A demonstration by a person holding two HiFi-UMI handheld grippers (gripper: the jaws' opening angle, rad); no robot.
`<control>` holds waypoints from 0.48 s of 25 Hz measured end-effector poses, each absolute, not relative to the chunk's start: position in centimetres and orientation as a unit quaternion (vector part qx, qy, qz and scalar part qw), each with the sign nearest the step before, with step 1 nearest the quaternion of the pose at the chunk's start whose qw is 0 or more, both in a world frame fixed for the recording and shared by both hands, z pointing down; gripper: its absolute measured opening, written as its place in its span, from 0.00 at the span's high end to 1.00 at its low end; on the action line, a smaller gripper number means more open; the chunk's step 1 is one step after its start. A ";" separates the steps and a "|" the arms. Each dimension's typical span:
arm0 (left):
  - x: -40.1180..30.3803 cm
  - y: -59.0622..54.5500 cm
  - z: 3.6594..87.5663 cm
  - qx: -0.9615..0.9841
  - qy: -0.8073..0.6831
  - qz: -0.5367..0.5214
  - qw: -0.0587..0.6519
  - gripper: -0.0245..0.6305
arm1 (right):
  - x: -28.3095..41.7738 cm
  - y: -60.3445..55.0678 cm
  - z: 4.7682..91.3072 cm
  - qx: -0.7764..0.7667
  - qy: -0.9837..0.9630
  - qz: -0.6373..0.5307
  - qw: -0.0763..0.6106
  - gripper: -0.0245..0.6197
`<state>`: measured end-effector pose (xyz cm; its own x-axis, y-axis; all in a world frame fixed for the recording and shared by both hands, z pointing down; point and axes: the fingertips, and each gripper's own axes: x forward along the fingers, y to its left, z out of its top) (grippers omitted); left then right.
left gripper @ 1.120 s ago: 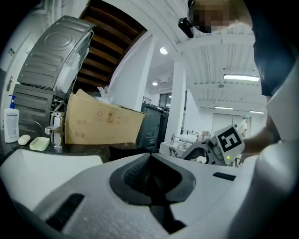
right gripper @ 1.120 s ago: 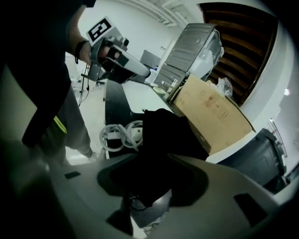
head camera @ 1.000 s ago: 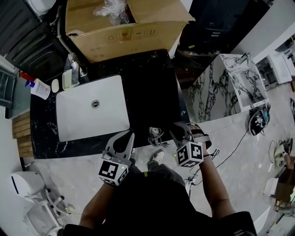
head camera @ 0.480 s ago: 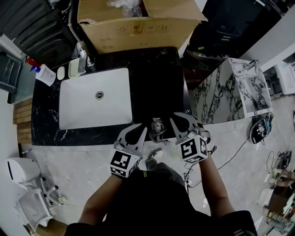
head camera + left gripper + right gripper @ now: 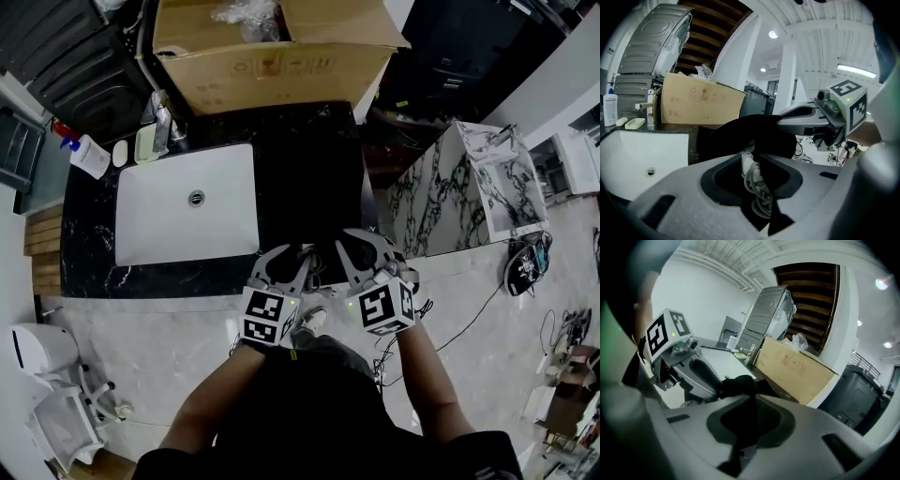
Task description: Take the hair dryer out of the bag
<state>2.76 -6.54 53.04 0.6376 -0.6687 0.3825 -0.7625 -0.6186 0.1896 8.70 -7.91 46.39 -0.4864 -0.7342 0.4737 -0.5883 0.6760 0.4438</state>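
- The hair dryer's grey cord (image 5: pixel 753 180) pokes out of the black bag (image 5: pixel 754 133). The dryer itself does not show, so it looks to be inside the bag, at the near edge of the desk.
- The left gripper (image 5: pixel 751 158) is opening its fingers, with the cord in the gap between them.
- The right gripper (image 5: pixel 751 397) has its fingers pinched together on the bag's black cloth.
- I think the job is only starting: the dryer has yet to come out.
- The desk (image 5: pixel 309 178) is black stone, with a white sink (image 5: pixel 187 220) on the left and a cardboard box (image 5: pixel 281 66) at the far end.
- A pale floor (image 5: pixel 487 309) with cables lies to the right.
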 end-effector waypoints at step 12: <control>4.8 -8.4 55.5 0.860 -0.443 0.171 0.184 0.66 | 9.4 -7.9 45.1 0.405 -0.855 -0.112 0.305 0.91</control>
